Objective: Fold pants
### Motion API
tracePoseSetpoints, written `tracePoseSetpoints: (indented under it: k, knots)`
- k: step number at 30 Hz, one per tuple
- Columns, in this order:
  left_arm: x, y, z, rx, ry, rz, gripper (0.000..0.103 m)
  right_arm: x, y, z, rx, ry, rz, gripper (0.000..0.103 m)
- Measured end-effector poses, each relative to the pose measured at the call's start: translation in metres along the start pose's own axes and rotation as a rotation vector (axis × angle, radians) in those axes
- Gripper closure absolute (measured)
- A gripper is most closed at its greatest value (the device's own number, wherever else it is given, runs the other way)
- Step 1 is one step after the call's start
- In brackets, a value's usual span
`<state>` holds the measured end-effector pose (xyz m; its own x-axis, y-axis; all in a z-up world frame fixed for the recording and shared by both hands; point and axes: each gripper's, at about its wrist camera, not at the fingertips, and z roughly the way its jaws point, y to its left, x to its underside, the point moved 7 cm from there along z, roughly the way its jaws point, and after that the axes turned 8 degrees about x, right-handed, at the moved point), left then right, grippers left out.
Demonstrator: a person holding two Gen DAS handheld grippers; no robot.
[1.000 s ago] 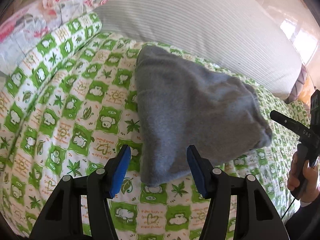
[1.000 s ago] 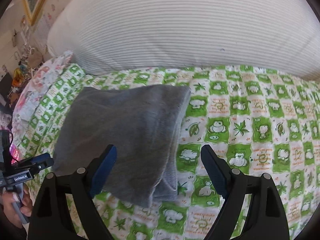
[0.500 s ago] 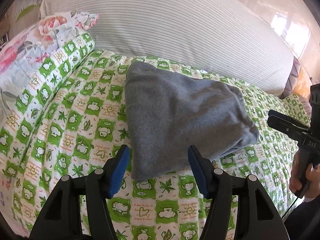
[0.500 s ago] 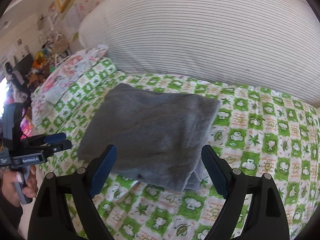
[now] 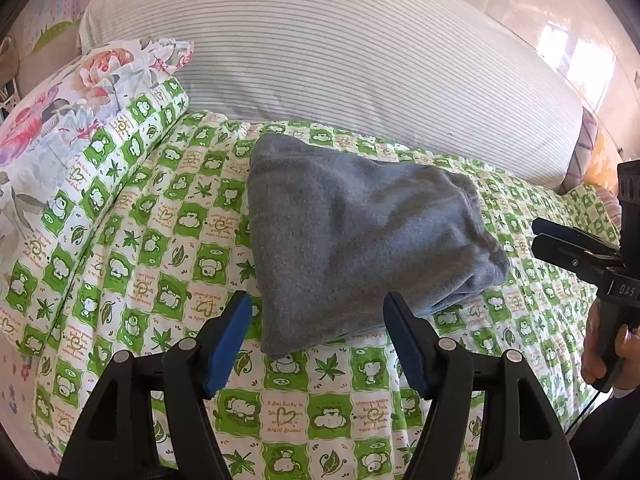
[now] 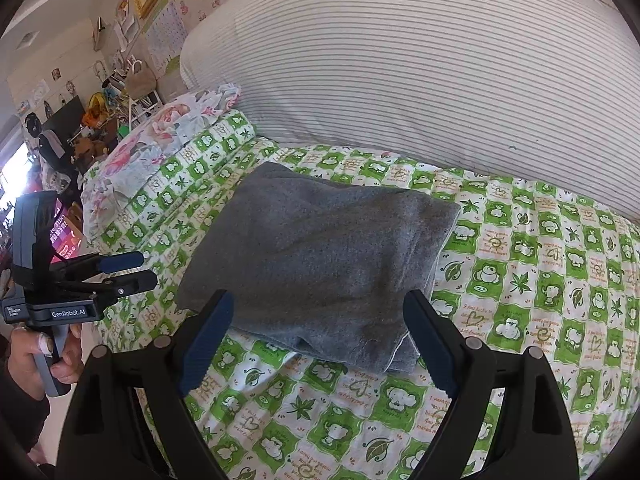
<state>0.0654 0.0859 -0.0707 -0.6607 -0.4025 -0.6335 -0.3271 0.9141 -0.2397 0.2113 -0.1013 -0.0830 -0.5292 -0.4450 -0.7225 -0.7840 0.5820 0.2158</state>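
Note:
The grey pants (image 5: 352,240) lie folded into a compact rectangle on the green-and-white patterned bedsheet (image 5: 132,248); they also show in the right wrist view (image 6: 320,264). My left gripper (image 5: 318,316) is open and empty, held back from the near edge of the pants. My right gripper (image 6: 320,316) is open and empty, also short of the near edge. The right gripper shows at the right edge of the left wrist view (image 5: 560,244), and the left gripper at the left of the right wrist view (image 6: 124,268).
A large striped white pillow (image 5: 340,52) lies behind the pants. A floral pillow (image 5: 60,92) lies at the left end of the bed. In the right wrist view, cluttered room furniture (image 6: 80,120) stands beyond the bed's left side.
Both grippers have drawn back and up from the folded pants, so more of the bed and room shows. The pants lie unmoved.

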Motion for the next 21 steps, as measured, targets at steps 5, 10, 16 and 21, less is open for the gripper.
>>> tracePoseSetpoints:
  k: [5, 10, 16, 21]
  knots:
    - [0.001, -0.002, -0.001, -0.01, -0.001, 0.012, 0.033, 0.001, -0.001, 0.0, -0.032, 0.009, 0.022, 0.015]
    - [0.001, -0.001, -0.001, -0.021, -0.005, 0.013, 0.031, 0.002, 0.0, 0.002, -0.037, 0.019, 0.022, 0.015]
    - [0.001, 0.002, 0.0, -0.052, -0.005, 0.031, 0.031, 0.003, 0.005, 0.005, -0.041, 0.03, -0.006, 0.014]
    - [0.001, 0.003, 0.0, -0.096, -0.008, 0.061, 0.028, 0.005, 0.011, 0.009, -0.047, 0.037, -0.045, 0.014]
